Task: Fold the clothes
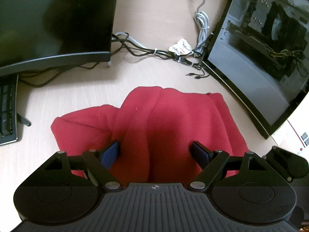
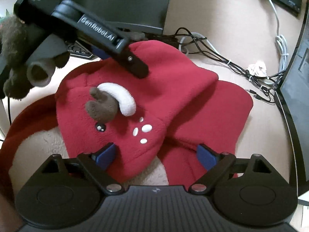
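A red fleece garment (image 1: 164, 123) lies bunched on the light wooden desk (image 1: 144, 73). In the right wrist view its hood (image 2: 123, 119) shows a brown antler (image 2: 102, 104), a white ear (image 2: 121, 96), a black eye and white spots. My left gripper (image 1: 155, 152) is open, its blue pads low over the folds on either side of a ridge of cloth. It also shows in the right wrist view (image 2: 125, 58), above the far part of the garment. My right gripper (image 2: 156, 154) is open, its pads straddling the near edge of the hood.
A dark monitor (image 1: 54, 23) and keyboard (image 1: 7, 112) stand at the left. An open computer case (image 1: 260, 54) stands at the right. Tangled cables (image 1: 164, 54) and a crumpled tissue (image 1: 180, 47) lie behind the garment. The holder's furry brown sleeve (image 2: 13, 44) is at the left.
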A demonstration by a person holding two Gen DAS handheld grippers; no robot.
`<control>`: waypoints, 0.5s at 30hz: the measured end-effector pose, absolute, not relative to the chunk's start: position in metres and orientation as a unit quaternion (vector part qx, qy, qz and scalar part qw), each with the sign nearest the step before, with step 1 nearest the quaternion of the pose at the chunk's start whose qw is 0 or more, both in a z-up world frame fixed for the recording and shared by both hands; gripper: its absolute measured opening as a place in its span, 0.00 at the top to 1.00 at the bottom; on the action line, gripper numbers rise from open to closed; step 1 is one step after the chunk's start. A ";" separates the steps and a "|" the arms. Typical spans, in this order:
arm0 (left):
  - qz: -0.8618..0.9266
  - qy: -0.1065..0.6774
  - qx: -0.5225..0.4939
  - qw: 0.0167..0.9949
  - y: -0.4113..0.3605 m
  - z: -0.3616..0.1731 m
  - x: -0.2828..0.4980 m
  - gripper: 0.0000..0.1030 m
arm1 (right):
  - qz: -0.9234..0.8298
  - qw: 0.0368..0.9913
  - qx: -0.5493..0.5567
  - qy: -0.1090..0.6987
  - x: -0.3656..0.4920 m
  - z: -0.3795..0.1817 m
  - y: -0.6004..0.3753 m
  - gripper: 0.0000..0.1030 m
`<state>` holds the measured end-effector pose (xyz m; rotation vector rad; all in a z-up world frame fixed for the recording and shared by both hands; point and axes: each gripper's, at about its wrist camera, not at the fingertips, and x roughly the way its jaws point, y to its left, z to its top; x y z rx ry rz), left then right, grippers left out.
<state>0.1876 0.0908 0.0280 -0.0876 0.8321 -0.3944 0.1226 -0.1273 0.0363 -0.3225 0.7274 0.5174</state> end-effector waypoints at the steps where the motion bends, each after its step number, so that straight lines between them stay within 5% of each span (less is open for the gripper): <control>1: -0.189 0.401 -0.043 0.895 0.092 0.028 0.188 0.14 | 0.250 0.889 -0.157 0.351 0.123 0.036 -0.127 0.11; 9: -0.190 0.419 -0.078 0.884 0.107 0.030 0.178 0.11 | 0.251 0.887 -0.154 0.355 0.123 0.036 -0.127 0.07; 15: -0.234 0.441 -0.127 0.857 0.129 0.041 0.156 0.13 | 0.280 0.880 -0.049 0.379 0.109 0.070 -0.155 0.07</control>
